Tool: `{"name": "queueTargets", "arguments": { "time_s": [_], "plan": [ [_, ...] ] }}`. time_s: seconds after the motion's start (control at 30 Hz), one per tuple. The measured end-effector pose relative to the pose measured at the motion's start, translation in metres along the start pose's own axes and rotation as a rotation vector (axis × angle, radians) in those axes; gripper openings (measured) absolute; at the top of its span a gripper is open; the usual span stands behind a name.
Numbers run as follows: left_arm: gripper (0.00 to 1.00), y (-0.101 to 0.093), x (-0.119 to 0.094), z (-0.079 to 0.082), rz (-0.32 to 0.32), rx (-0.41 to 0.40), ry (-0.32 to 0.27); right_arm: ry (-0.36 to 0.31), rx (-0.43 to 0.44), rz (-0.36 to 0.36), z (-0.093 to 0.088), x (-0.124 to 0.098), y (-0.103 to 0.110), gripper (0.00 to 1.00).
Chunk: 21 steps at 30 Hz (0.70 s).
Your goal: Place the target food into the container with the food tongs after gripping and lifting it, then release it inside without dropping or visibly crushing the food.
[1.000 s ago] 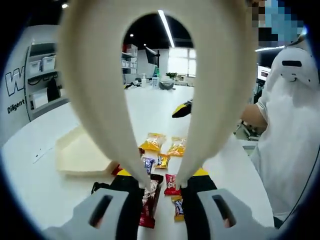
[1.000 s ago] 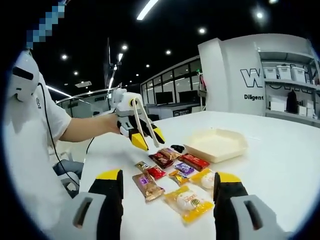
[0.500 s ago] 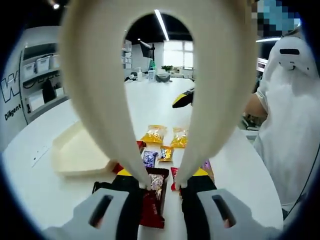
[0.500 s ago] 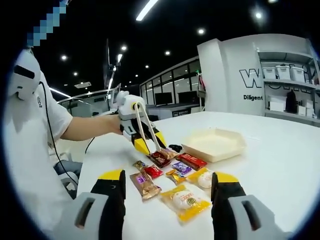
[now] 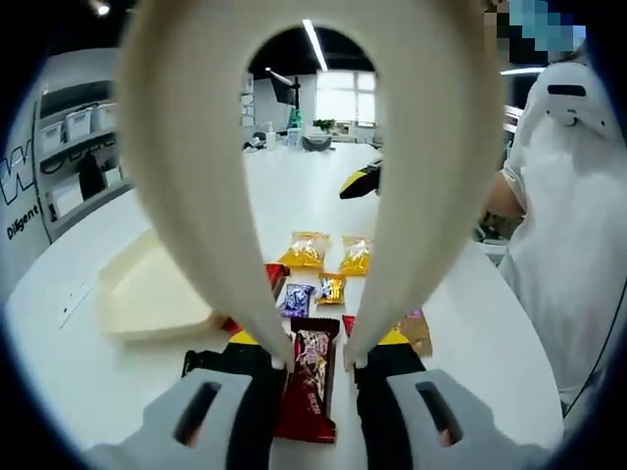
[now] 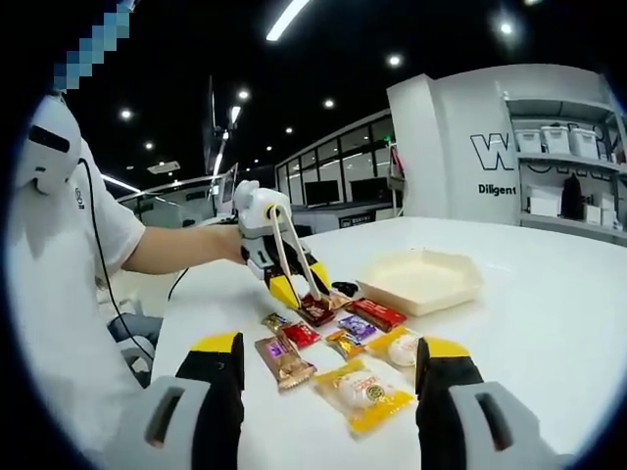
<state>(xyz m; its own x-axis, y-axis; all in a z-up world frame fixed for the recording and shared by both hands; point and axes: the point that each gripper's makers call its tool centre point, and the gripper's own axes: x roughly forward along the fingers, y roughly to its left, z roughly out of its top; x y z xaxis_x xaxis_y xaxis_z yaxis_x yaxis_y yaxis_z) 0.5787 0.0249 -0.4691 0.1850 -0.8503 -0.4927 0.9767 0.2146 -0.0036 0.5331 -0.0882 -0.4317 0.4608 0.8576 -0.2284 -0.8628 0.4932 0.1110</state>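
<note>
Cream food tongs (image 5: 196, 196) sit in my left gripper (image 5: 315, 352), which is shut on them. Their two arms stand apart. The tong tips straddle the top end of a dark red snack packet (image 5: 309, 387) lying flat on the white table. In the right gripper view the left gripper (image 6: 284, 279) tilts down, with the tongs (image 6: 284, 235) reaching that dark red packet (image 6: 315, 309). A shallow cream container (image 5: 147, 294) lies to the left of the packets and appears as the container (image 6: 421, 279) behind them. My right gripper (image 6: 331, 345) is open with nothing between its jaws.
Several more packets lie around: two yellow ones (image 5: 307, 251), a purple one (image 5: 295, 299), a yellow bun packet (image 6: 364, 394) and a brown one (image 6: 284, 360). A person in a white shirt (image 5: 573, 255) stands at the table's edge. The right gripper's tip (image 5: 361, 181) shows beyond the packets.
My left gripper has moved down and forward onto the packets. The tong tips now stand on either side of the dark red packet. The right gripper has stayed put.
</note>
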Motion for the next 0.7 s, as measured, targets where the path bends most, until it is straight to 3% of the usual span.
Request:
{"name": "queueTargets", "arguments": {
  "time_s": [0.7],
  "plan": [
    [0.28,0.005,0.008,-0.013,0.010,0.036,0.053,0.001,0.013,0.005,-0.007,-0.002,0.000,0.70]
  ]
}}
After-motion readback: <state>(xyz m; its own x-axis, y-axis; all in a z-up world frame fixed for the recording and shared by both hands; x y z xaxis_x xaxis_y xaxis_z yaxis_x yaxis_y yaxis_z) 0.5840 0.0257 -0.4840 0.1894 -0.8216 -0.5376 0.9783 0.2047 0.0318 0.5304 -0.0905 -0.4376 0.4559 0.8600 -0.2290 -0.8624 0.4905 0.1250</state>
